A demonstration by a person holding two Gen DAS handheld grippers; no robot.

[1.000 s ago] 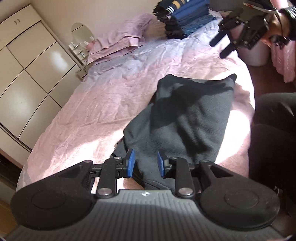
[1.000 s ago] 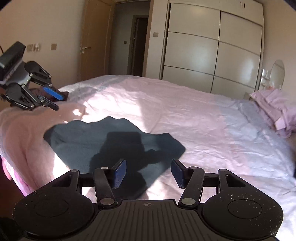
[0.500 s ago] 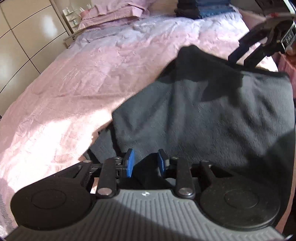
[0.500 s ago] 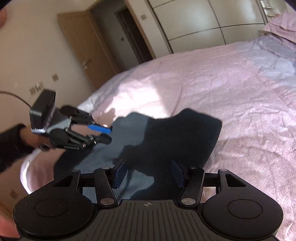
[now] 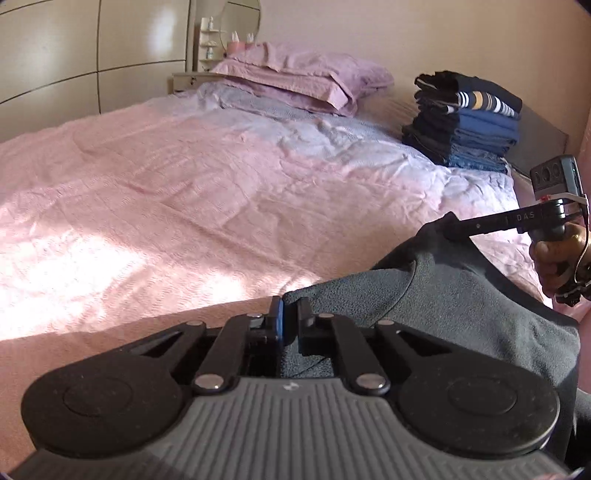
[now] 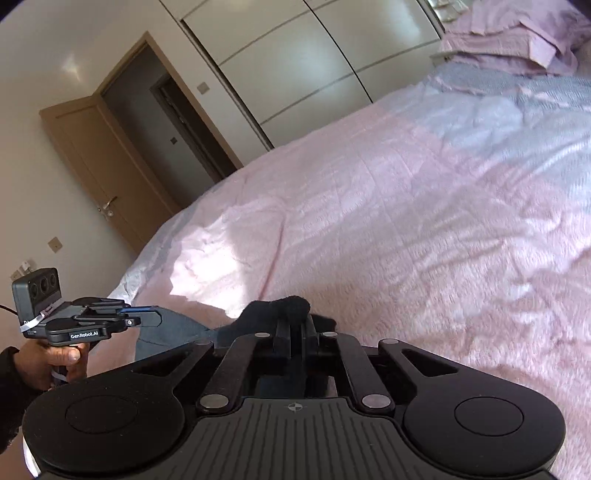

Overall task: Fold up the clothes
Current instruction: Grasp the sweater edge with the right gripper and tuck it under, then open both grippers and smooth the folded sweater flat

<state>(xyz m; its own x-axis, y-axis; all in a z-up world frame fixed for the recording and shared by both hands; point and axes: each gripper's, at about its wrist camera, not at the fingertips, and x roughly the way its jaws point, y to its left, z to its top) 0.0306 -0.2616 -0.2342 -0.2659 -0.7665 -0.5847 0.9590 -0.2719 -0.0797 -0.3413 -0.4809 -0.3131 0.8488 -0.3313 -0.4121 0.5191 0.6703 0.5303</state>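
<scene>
Both grippers, left (image 5: 290, 316) and right (image 6: 293, 322), have just clamped the dark fleece garment (image 5: 480, 314) on the pink bedspread (image 5: 184, 206); wardrobe doors (image 6: 295, 62) stand behind.

- Hard sunlight patches glare on the pink bedspread (image 5: 155, 206) toward nine o'clock.
- Fisheye bends the wardrobe (image 6: 295, 62) lines; corners vignette dark.
- Focus stays sharp.

Pink bed (image 5: 184, 192) bears pillows (image 5: 303, 79), folded stack (image 5: 465, 122), dark garment (image 5: 480, 314).

Sunlit pink bed (image 5: 184, 206), lilac pillows (image 5: 303, 79), cream wardrobe (image 6: 295, 62), brown door (image 6: 99, 162), round mirror (image 5: 240, 18).
</scene>
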